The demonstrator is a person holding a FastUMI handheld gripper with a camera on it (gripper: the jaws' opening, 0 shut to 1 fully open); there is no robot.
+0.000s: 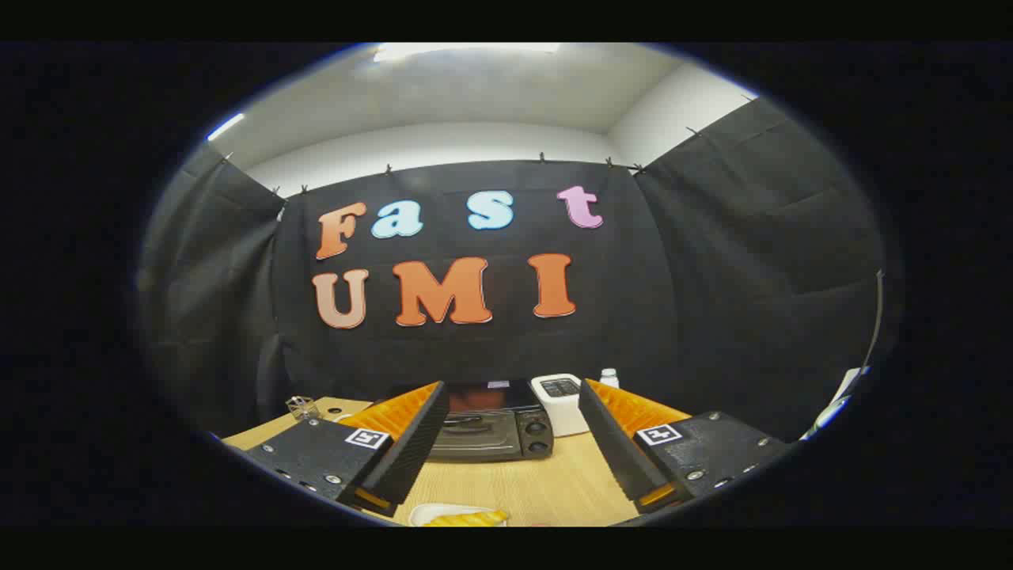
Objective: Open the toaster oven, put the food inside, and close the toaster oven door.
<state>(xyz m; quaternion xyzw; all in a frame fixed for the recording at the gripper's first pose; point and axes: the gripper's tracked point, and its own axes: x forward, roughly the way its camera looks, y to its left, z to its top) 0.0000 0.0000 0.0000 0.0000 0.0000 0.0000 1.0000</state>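
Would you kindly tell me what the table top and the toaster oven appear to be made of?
The table top looks like light wood or wood-grain laminate, matte, with fine streaks running along it. The toaster oven, beyond the open fingers of the hand-held gripper, seems dark painted metal with a glossy glass door, judging by its reflections; its knobs look like plastic.

Black cloth walls (712,261), white ceiling with lights (467,51), wooden table (546,487)

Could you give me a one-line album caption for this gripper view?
Open tool held above a wooden table, facing a closed toaster oven, with yellow food on a plate below.
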